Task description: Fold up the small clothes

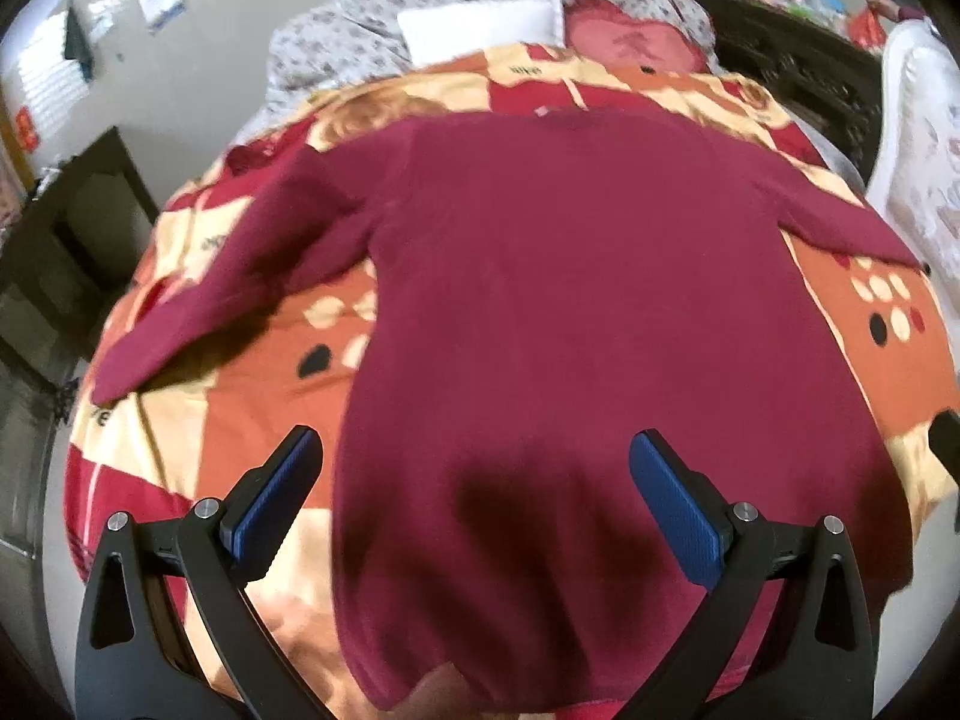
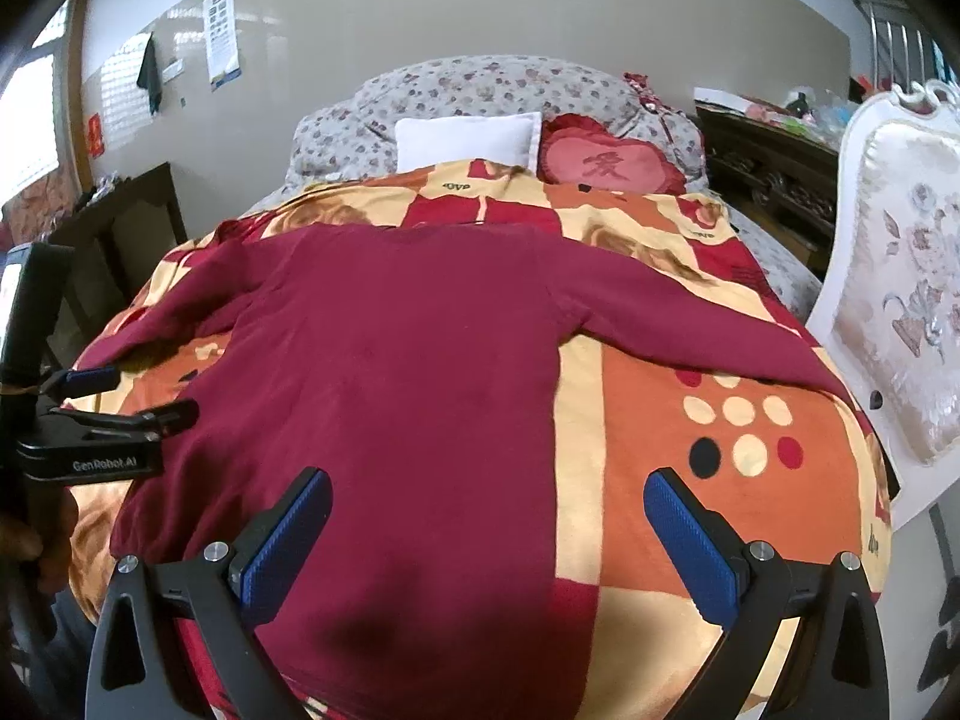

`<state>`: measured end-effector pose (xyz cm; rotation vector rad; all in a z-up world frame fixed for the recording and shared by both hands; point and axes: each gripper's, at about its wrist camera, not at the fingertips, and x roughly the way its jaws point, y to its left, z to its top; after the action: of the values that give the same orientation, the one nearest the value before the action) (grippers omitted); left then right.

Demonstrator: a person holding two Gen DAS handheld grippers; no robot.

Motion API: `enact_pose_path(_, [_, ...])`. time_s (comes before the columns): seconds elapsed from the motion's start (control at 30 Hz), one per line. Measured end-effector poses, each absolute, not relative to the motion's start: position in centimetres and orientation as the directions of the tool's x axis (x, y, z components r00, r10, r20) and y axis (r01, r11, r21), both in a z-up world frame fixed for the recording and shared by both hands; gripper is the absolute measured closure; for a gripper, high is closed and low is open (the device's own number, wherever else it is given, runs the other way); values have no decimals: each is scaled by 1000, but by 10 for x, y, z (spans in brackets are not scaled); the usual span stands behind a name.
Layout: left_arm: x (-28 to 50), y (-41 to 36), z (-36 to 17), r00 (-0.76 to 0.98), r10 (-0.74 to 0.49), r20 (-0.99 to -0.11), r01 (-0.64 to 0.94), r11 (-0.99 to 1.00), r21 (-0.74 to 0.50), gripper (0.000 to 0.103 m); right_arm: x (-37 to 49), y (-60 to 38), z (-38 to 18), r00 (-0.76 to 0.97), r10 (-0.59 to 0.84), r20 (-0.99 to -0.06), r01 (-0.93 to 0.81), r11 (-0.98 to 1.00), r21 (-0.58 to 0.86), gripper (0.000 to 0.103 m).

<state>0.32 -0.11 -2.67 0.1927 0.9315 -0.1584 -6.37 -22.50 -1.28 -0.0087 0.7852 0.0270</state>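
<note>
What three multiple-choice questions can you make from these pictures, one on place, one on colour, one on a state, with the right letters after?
1. Where does the sweater lie?
A. on the blanket
B. on the chair
C. on the floor

2. What colour is the heart cushion?
A. blue
B. red
C. green

3. How are the sweater's sleeves?
A. folded across the chest
B. rolled up
C. spread out to both sides

Answers: 1 A, the patterned blanket shows all around it. 2 B, it is red, beside the white pillow. 3 C, each sleeve stretches away from the body.
</note>
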Motion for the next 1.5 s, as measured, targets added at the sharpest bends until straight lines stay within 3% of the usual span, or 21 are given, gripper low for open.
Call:
enact_pose_path(0.33, [1, 4, -21, 632, -183, -753, 272, 962, -6, 0, -64, -229, -11, 711, 10, -703, -14, 1000, 0, 0])
enact_pose_path(0.57, [-1, -3, -30, 533, -326, -781, 379, 917, -124, 0, -69, -234, -10, 708, 4, -706, -2, 1000, 4, 0])
enact_pose_path(0.77, [-3, -10, -37, 507, -270, -819, 353, 931, -88, 0, -69, -234, -8, 711, 6, -703, -10, 1000, -2, 0])
enact_pose_path(0.87, [-3, 2, -35, 545, -232, -806, 310, 949, -63, 0, -69, -233, -5, 717, 8, -697, -10, 1000, 1, 0])
enact_pose_path(1.13, [0, 41, -28, 545, -281, -790, 269, 951, -153, 0, -70, -234, -8, 714, 27, -699, -9, 1000, 29, 0])
enact_pose_path(1.33, [20, 78, -14, 585, -191, -788, 204, 975, -85, 0, -66, -229, 1, 729, 34, -683, -39, 999, 8, 0])
enact_pose_path(1.5, [21, 107, -1, 618, -171, -767, 142, 984, -105, 0, -60, -229, 4, 736, 37, -676, -29, 999, 23, 0])
